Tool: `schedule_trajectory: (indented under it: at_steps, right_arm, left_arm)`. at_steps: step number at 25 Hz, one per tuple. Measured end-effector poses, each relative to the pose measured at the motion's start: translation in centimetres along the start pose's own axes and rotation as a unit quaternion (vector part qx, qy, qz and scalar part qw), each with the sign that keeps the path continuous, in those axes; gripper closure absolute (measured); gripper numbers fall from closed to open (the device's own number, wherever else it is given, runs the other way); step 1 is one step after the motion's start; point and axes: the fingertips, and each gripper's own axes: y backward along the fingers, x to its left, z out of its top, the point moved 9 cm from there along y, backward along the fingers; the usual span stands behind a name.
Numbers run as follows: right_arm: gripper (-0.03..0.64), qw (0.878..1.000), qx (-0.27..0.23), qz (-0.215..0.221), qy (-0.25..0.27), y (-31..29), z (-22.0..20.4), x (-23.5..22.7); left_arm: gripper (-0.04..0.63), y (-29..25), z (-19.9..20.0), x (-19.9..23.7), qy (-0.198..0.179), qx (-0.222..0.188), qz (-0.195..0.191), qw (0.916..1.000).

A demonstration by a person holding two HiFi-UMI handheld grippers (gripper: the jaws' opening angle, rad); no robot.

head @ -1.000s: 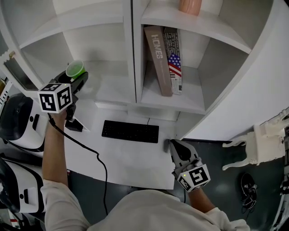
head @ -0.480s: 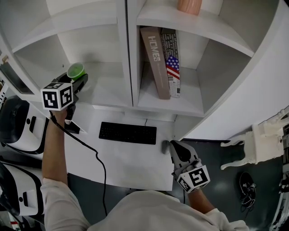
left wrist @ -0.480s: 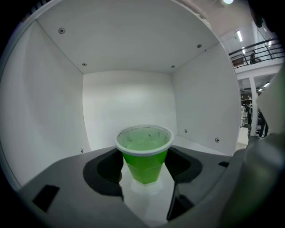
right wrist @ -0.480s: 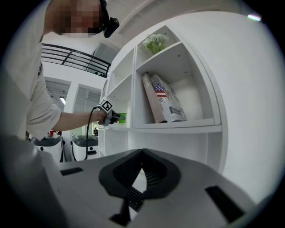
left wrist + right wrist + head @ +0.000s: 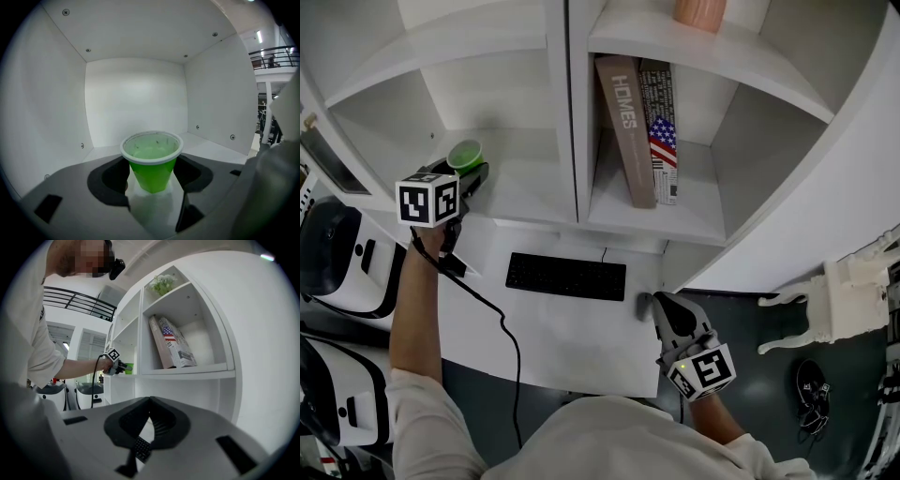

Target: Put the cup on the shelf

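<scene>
Inside the shelf (image 5: pixel 525 192), the left gripper (image 5: pixel 468 167) has carried the cup (image 5: pixel 152 164) deeper (fingers clamped on it); setting down likely remains. Right gripper (image 5: pixel 149 404) fingers together.

The cup (image 5: pixel 152 161) looks like thin green plastic, slightly translucent, with a paler rim. The shelf (image 5: pixel 136 93) is smooth white board (its floor faintly reflective). The left gripper (image 5: pixel 153 177) is matt grey plastic.

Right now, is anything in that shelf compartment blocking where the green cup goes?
Nothing visible. The compartment around the green cup is bare, and the left gripper holds the cup just inside it.
</scene>
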Motion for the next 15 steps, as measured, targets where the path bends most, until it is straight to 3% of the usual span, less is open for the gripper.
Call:
schedule_trajectory:
  at_steps: [15]
  right_arm:
    - [0.612, 1.0, -0.003, 0.002, -0.002, -0.05, 0.0, -0.18]
  left_arm:
    - [0.278, 0.03, 0.04, 0.13, 0.003, -0.006, -0.003, 1.0]
